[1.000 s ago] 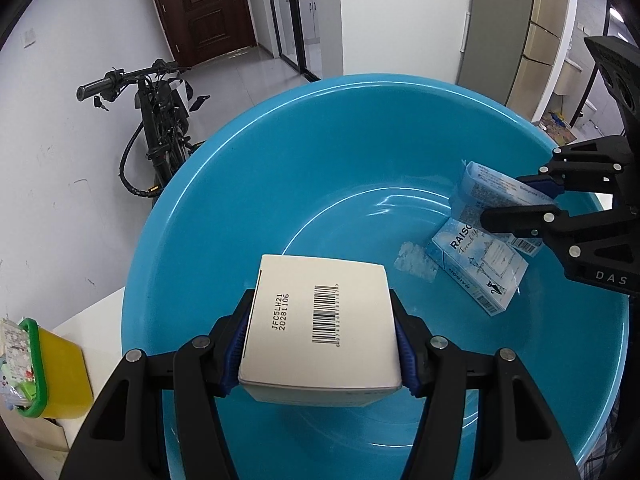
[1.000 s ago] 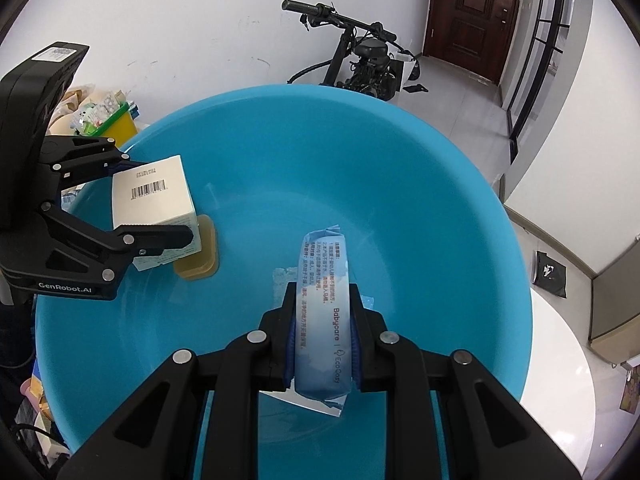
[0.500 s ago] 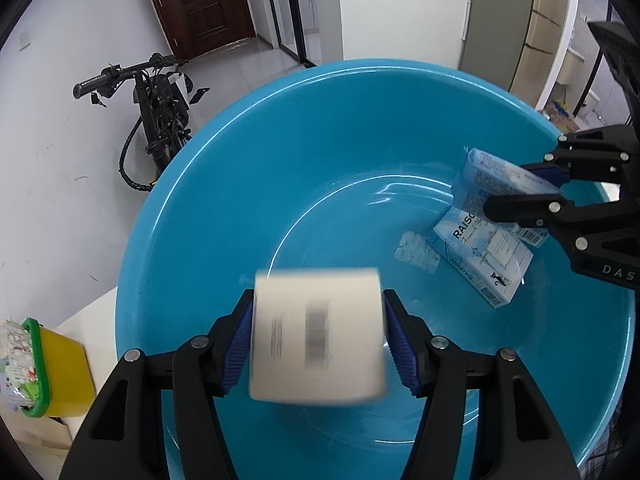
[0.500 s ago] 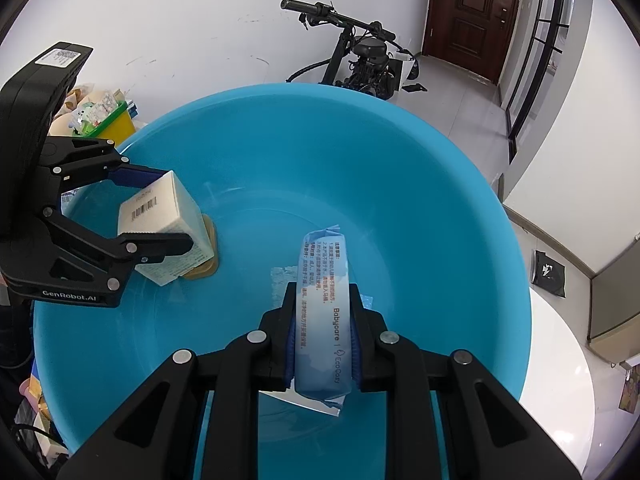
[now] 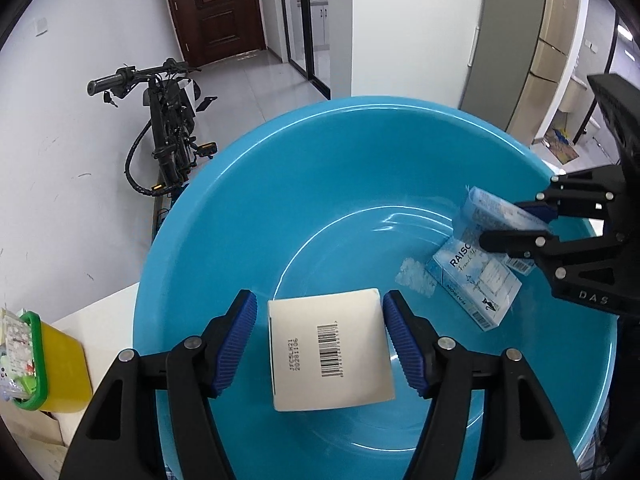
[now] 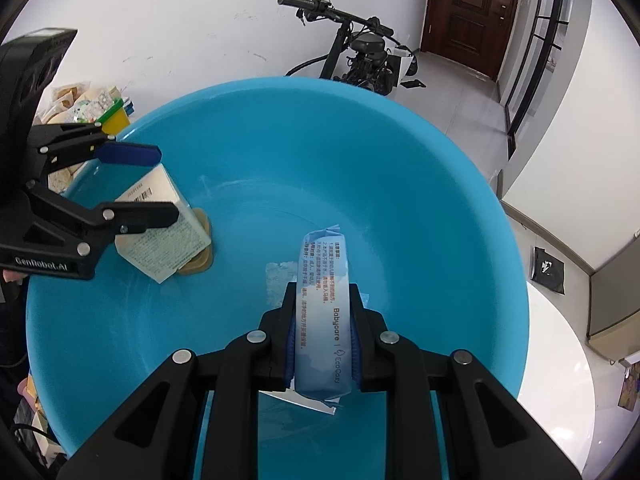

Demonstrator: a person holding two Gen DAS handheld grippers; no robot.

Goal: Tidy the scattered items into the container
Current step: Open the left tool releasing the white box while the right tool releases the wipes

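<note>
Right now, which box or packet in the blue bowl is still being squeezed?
The blue Babycare packet: the right gripper has its jaws shut on it. The white barcode box and the blue RAISO box lie loose in the bowl.

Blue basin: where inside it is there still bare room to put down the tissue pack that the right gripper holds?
The middle floor of the blue basin and its far slope are bare, between the white box under the open left gripper and the light blue box. The right gripper holds the tissue pack over that crowded near side.
</note>
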